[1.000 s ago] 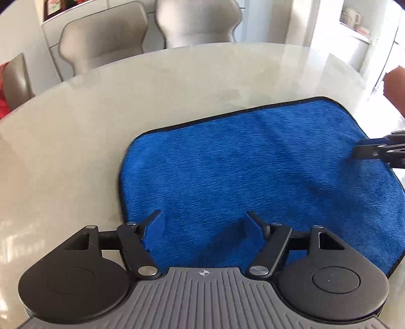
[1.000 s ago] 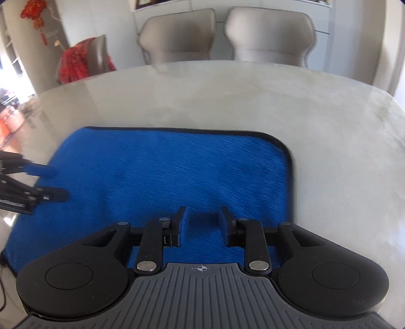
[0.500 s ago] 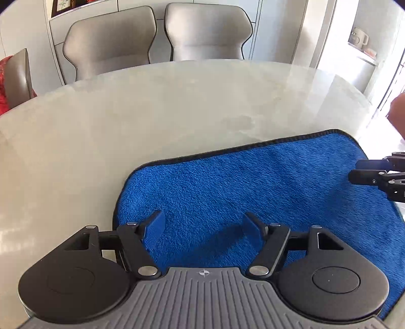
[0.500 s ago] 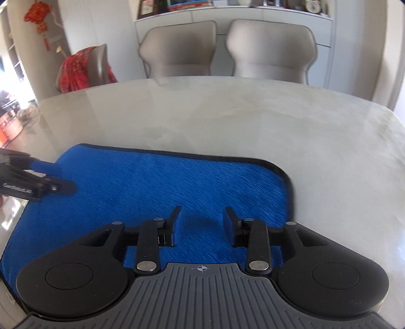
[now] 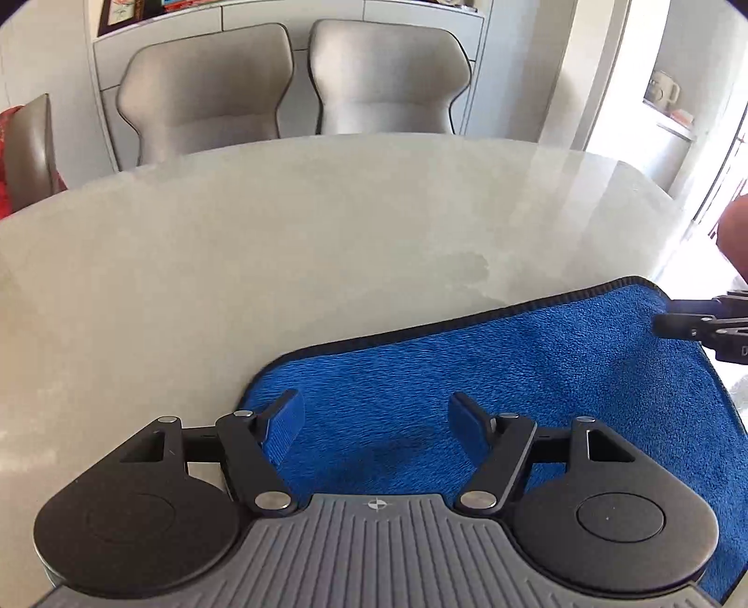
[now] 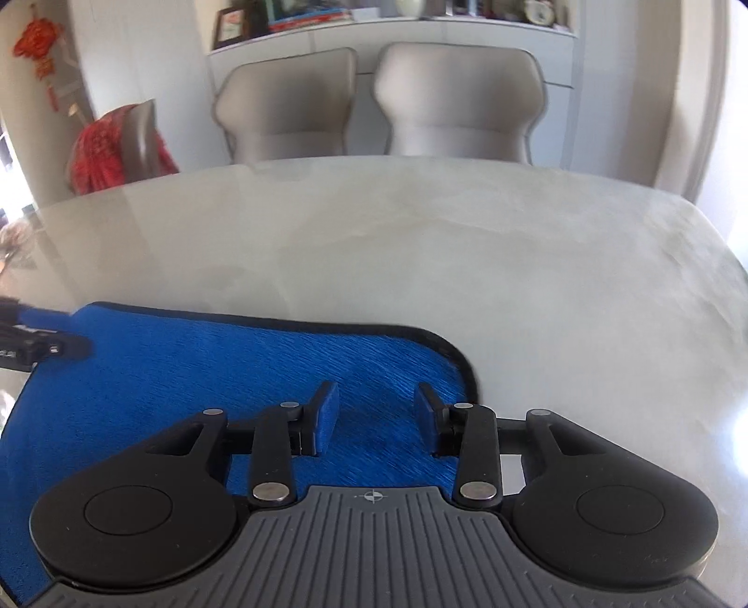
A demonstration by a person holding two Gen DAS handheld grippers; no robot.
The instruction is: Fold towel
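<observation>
A blue towel (image 5: pixel 514 374) with a black hem lies flat on the pale table (image 5: pixel 280 243). It also shows in the right wrist view (image 6: pixel 210 374). My left gripper (image 5: pixel 374 421) is open and empty, above the towel's far left corner. My right gripper (image 6: pixel 376 414) is open and empty, above the towel's far right corner. The right gripper's fingers (image 5: pixel 687 322) show at the right edge of the left wrist view. The left gripper's fingers (image 6: pixel 46 346) show at the left edge of the right wrist view.
Two grey chairs (image 5: pixel 290 79) stand behind the table's far edge. A chair with a red cloth (image 6: pixel 112 149) stands at the far left. The table's far rim (image 6: pixel 374 161) curves round. Shelves (image 6: pixel 374 18) line the back wall.
Both grippers have moved forward over the towel, from above its middle toward its far corners. The right gripper's fingers stand wider apart. The towel has not moved.
</observation>
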